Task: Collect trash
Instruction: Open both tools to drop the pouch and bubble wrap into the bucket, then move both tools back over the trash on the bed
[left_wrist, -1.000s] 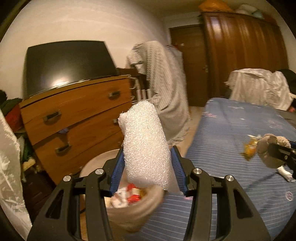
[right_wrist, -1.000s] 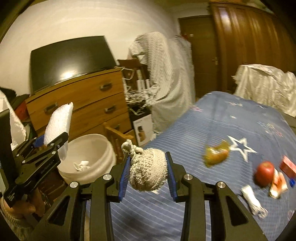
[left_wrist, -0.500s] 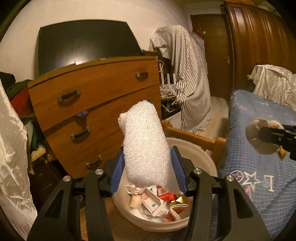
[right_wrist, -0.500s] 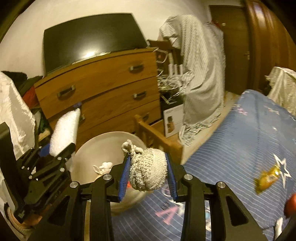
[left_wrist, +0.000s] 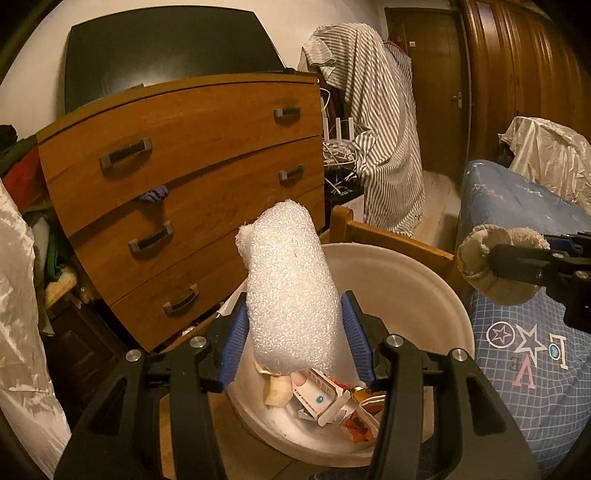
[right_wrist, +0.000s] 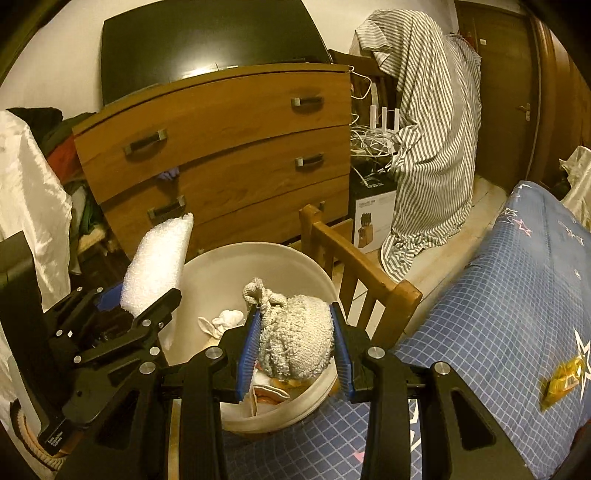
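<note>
My left gripper (left_wrist: 293, 332) is shut on a white foam roll (left_wrist: 291, 291) and holds it upright over the near rim of a white trash bucket (left_wrist: 413, 295). The bucket holds several wrappers and papers (left_wrist: 325, 402). My right gripper (right_wrist: 295, 343) is shut on a grey knitted ball (right_wrist: 295, 339) above the same bucket (right_wrist: 240, 269). The left gripper (right_wrist: 122, 314) with the foam roll (right_wrist: 159, 262) shows at the left in the right wrist view. The right gripper's knitted ball (left_wrist: 480, 258) shows at the right in the left wrist view.
A wooden chest of drawers (left_wrist: 192, 166) with a dark TV (left_wrist: 166, 48) stands behind the bucket. A wooden bed frame post (right_wrist: 354, 262) and blue star-print bedding (right_wrist: 498, 314) lie right of it. A yellow wrapper (right_wrist: 565, 376) lies on the bed. Striped cloth (right_wrist: 432, 122) hangs behind.
Both grippers have swung left from over the bed to above the bucket, each still holding its item. The bucket now fills the lower middle of both views.
</note>
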